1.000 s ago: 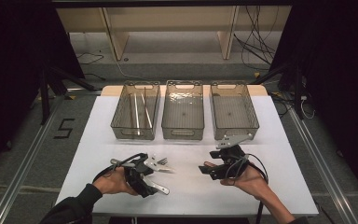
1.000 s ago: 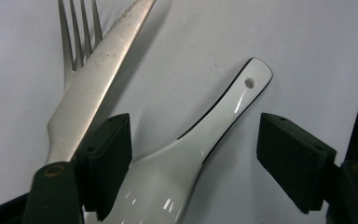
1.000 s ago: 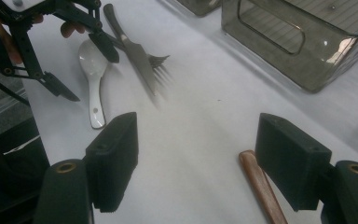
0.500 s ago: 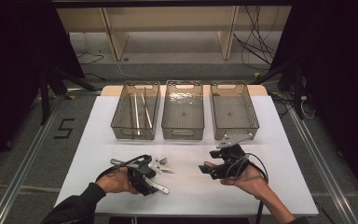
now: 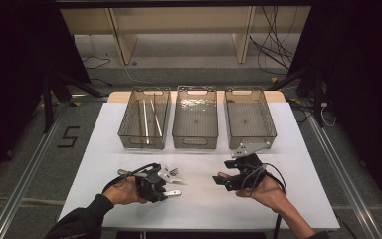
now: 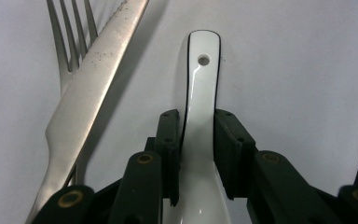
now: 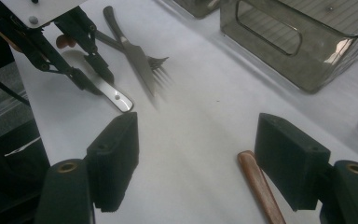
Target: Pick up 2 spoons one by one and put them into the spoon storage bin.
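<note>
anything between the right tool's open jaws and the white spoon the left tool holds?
Bare white tabletop. In the right gripper view, nothing lies between the right tool and the white ceramic spoon; the steel knife lies off to the side.

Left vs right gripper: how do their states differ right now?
The left gripper has its jaws closed on the white spoon handle; the right gripper is wide open, holding nothing. The left sits beside the knife and fork; the right hovers by a brown wooden handle. Both stay low over the table.

- My left gripper [image 5: 165, 188] has eased back toward me, and the white spoon [image 6: 200, 116] now sits between its fingers [image 6: 168, 140].
</note>
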The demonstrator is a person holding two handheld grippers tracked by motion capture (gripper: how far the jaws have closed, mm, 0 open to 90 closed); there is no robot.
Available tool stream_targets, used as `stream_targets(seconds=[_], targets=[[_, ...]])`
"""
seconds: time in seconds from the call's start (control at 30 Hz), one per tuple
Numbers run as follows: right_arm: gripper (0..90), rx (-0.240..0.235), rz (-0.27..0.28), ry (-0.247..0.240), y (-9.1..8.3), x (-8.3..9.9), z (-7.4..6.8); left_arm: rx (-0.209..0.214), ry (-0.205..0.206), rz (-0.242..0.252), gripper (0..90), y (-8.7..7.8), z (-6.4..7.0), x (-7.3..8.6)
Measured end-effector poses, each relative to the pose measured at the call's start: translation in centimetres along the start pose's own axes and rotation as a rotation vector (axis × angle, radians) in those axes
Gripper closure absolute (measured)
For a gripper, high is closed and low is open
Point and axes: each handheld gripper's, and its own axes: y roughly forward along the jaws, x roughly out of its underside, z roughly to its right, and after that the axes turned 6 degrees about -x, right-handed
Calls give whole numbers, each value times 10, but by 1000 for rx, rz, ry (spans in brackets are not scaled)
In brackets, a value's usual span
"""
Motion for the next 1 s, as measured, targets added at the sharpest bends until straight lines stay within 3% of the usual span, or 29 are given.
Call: stream_targets(seconds=[0.43,0.7,1.0], targets=[[317,1,1,0,0,0,0,21,-48,-8,730,-5,-4,2],[317,2,3,-1,0,0,0,21,-111,46,731,-12,-10,7],[317,2,5,-1,-1,0,0,18,-149,115,733,-24,-15,12]])
